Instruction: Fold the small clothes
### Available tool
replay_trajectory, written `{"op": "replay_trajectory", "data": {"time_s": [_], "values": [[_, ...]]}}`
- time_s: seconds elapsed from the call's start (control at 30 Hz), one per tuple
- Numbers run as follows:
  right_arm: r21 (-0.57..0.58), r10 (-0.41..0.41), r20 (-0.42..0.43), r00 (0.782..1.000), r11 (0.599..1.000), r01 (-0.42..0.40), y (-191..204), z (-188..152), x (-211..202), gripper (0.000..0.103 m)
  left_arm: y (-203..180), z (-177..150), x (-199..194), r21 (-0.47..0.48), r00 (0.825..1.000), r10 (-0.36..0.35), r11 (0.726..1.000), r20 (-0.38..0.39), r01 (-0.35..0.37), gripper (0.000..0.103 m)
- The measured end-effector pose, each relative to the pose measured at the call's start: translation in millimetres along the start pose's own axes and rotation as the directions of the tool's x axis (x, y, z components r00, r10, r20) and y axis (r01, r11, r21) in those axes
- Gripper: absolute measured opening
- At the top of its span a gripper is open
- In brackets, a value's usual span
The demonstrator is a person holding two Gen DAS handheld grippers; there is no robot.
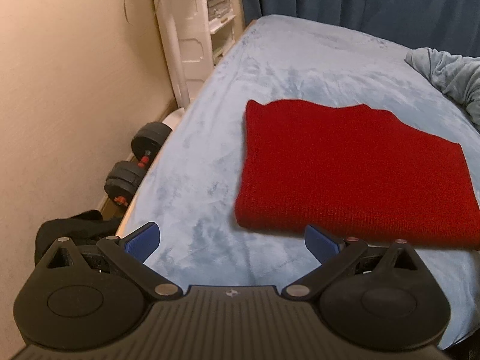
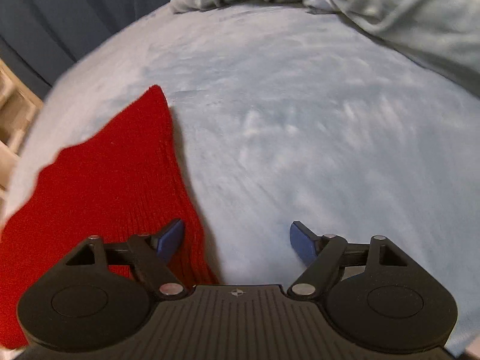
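Open bedsheet, rumpled blanket beyond

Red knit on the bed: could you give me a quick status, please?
Left gripper open, empty. Right gripper open, empty. Red knit folded flat on bed. Nothing in the way.

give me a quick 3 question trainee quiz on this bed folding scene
1. True or false: the left tongs are clamped on the red knit garment.
2. Which lies on the floor between the wall and the bed? A) dumbbell B) laundry basket C) shoes
3. In the right wrist view, which blue pad of the right tongs is over the red garment?

Key
1. False: both tongs are open, holding nothing.
2. A, the dumbbell.
3. The left pad; the other is over the bare blue cover.
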State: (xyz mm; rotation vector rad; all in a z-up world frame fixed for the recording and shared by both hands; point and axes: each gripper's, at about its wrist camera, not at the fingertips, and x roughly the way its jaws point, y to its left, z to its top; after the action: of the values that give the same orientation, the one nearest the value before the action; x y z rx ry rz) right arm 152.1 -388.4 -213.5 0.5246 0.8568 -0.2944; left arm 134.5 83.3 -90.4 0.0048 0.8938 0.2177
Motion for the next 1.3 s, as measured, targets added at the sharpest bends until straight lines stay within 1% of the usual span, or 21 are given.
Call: {"op": "replay_trajectory", "data": {"time_s": [0.03, 0.07, 0.13, 0.2, 0.27, 0.3, 0.4, 0.47, 0.5, 0.6, 0.73, 1.0, 1.13, 1.3], "values": [[-0.029, -0.034, 0.018, 0.999, 0.999, 0.035, 1.0, -2.5, -14.0, 0.077, -3.2, -0.7, 0.7, 0.002, 1.000, -0.003, 1.000, -0.002, 0.003, 0.103], [-0.058, -0.044, 0.042, 0.998, 0.997, 0.046, 2.6, -5.1, -29.9, 0.077, -6.7, -0.9, -0.1, 0.001, 1.000, -0.007, 1.000, -0.001, 0.007, 0.103], [-0.101, 0.010, 0.079, 0.997, 0.995, -0.002, 7.5, -10.9, -63.1, 0.077, -15.2, -3.0, -6.7, 0.002, 1.000, -0.020, 1.000, 0.009, 0.020, 0.103], [-0.170, 0.065, 0.118, 0.991, 0.984, -0.045, 21.0, -22.2, -101.7, 0.077, -24.0, -7.3, -18.2, 0.012, 0.999, -0.031, 0.999, 0.024, 0.031, 0.103], [-0.243, 0.125, 0.161, 0.979, 0.966, -0.083, 37.0, -37.8, -140.4, 0.077, -32.4, -15.4, -30.4, 0.017, 0.999, -0.039, 0.999, 0.027, 0.039, 0.103], [-0.277, 0.151, 0.183, 0.971, 0.956, -0.097, 44.5, -48.5, -159.8, 0.078, -36.6, -21.0, -38.2, 0.019, 0.998, -0.054, 0.998, 0.022, 0.054, 0.103], [-0.338, 0.180, 0.226, 0.957, 0.936, -0.097, 65.6, -78.8, -200.8, 0.083, -49.0, -37.4, -58.5, 0.034, 0.997, -0.079, 0.996, 0.017, 0.078, 0.103], [-0.376, 0.184, 0.229, 0.956, 0.922, -0.088, 76.4, -97.3, -215.4, 0.083, -56.1, -50.2, -71.7, 0.035, 0.996, -0.087, 0.996, 0.011, 0.087, 0.103], [-0.388, 0.182, 0.228, 0.957, 0.918, -0.082, 79.7, -105.8, -221.8, 0.083, -59.5, -56.9, -78.4, 0.045, 0.994, -0.107, 0.993, 0.005, 0.107, 0.103], [-0.414, 0.185, 0.208, 0.961, 0.906, -0.084, 85.8, -125.6, -233.3, 0.083, -64.2, -69.0, -89.4, 0.067, 0.993, -0.122, 0.990, -0.005, 0.122, 0.103], [-0.424, 0.181, 0.187, 0.966, 0.901, -0.087, 89.2, -136.4, -242.0, 0.083, -61.6, -77.5, -95.8, 0.062, 0.993, -0.119, 0.991, -0.002, 0.119, 0.103], [-0.438, 0.175, 0.170, 0.970, 0.895, -0.084, 95.0, -141.5, -242.5, 0.083, -58.5, -80.8, -96.5, 0.056, 0.992, -0.123, 0.991, -0.009, 0.123, 0.103], [-0.441, 0.175, 0.159, 0.972, 0.893, -0.089, 97.5, -141.0, -239.5, 0.083, -59.7, -79.9, -93.9, 0.067, 0.994, -0.112, 0.991, -0.011, 0.112, 0.103], [-0.427, 0.163, 0.143, 0.976, 0.900, -0.087, 96.6, -138.3, -234.3, 0.083, -63.6, -78.8, -91.5, 0.078, 0.994, -0.110, 0.991, -0.016, 0.111, 0.103]]}}
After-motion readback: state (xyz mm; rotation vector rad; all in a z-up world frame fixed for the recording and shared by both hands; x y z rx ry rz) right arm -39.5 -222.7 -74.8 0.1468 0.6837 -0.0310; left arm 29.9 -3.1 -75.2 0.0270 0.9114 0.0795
